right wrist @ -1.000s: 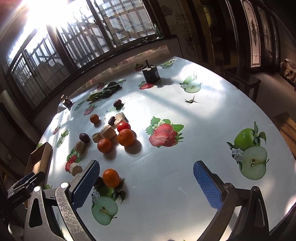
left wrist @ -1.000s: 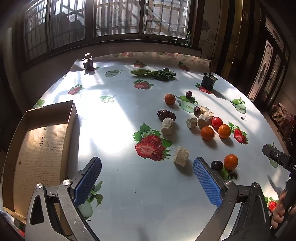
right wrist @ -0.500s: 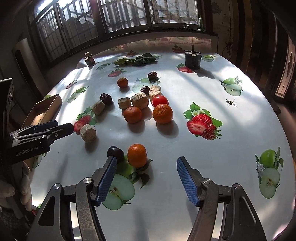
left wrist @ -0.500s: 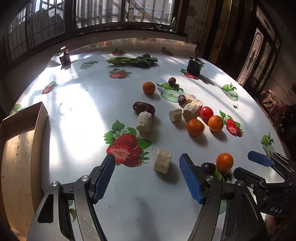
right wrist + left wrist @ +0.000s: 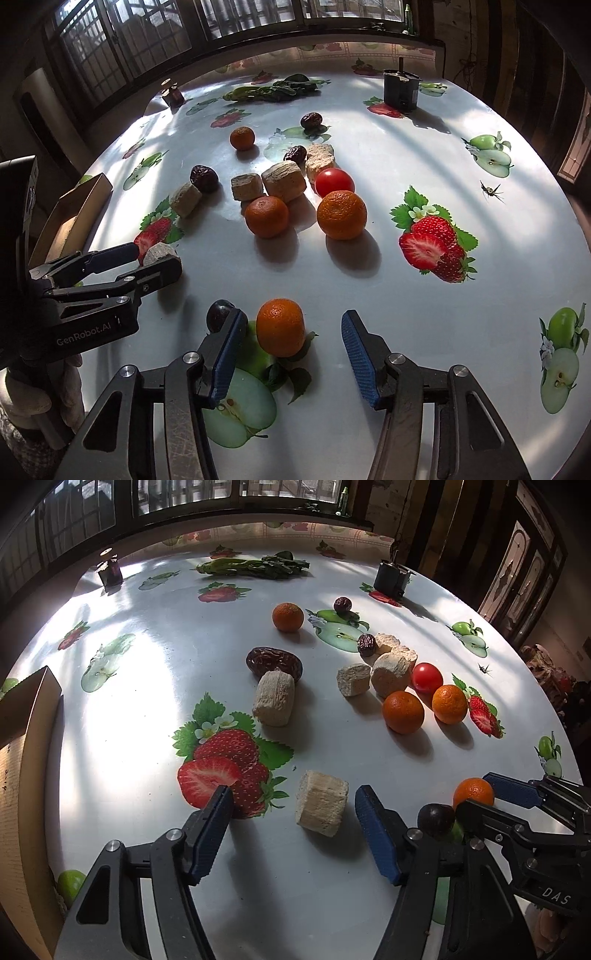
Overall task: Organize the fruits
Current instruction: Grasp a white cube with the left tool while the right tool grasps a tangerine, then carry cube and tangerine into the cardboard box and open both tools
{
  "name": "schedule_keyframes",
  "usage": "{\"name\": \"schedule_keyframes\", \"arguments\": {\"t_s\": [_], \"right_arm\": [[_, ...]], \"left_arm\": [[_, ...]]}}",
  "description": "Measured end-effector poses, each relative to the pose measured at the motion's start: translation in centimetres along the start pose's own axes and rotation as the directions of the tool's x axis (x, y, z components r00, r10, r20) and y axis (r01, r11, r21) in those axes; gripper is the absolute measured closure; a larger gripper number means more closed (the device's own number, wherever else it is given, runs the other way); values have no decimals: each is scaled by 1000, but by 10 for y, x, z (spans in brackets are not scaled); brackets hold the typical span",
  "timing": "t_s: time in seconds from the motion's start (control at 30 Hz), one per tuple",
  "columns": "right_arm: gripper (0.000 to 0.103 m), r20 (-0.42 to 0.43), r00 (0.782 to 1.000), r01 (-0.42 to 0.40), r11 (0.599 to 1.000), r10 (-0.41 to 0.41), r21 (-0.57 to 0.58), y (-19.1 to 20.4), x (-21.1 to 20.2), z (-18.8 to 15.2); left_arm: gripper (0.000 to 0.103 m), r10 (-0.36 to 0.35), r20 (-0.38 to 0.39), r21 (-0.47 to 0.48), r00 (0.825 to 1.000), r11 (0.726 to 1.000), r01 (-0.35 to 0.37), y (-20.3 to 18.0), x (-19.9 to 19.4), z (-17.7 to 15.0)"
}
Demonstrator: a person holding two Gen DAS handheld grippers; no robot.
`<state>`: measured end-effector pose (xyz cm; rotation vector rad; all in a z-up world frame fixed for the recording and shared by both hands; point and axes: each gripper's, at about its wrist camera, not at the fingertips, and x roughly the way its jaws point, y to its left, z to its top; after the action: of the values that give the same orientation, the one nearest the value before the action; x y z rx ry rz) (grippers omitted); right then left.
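Left gripper [image 5: 293,821] fingers closing around the pale chunk [image 5: 321,803], apparently not touching yet. Right gripper [image 5: 291,352] fingers closing around the orange [image 5: 280,326], gaps both sides. Both pitching steeply down over the desk [image 5: 147,664]; dark plum [image 5: 219,314] sitting just outside right's left finger.

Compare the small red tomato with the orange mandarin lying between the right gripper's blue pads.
The small red tomato is smooth and glossy; the orange mandarin has dull, dimpled peel. The tomato sits farther back, crowded among beige chunks and two other mandarins; the mandarin lies near the camera between the right gripper's open jaws, which have just been closing, with no pad visibly pressing on it. Both are round and rest on the table.
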<state>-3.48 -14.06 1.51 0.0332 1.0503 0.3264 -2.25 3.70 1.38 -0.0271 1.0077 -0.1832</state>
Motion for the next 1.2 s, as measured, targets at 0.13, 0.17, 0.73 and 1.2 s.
{"name": "schedule_keyframes", "arguments": {"t_s": [0.13,0.17,0.73,1.2], "right_arm": [[63,-8,1000,2,1000,-2,12,-1,6,-1],[64,-9,1000,-1,1000,2,23,-2,6,-1],[75,97,995,-6,999,11,-51,48,-50,-4],[75,32,925,-351,881,380,-316,247,-35,18]], "left_arm": [[62,1,17,19,1000,1000,-1,-4,-2,-2],[77,-8,20,20,1000,1000,8,-4,-2,-3],[80,37,181,-109,983,994,-17,58,-107,-37],[80,390,111,-465,914,833,-299,245,-157,-102]]}}
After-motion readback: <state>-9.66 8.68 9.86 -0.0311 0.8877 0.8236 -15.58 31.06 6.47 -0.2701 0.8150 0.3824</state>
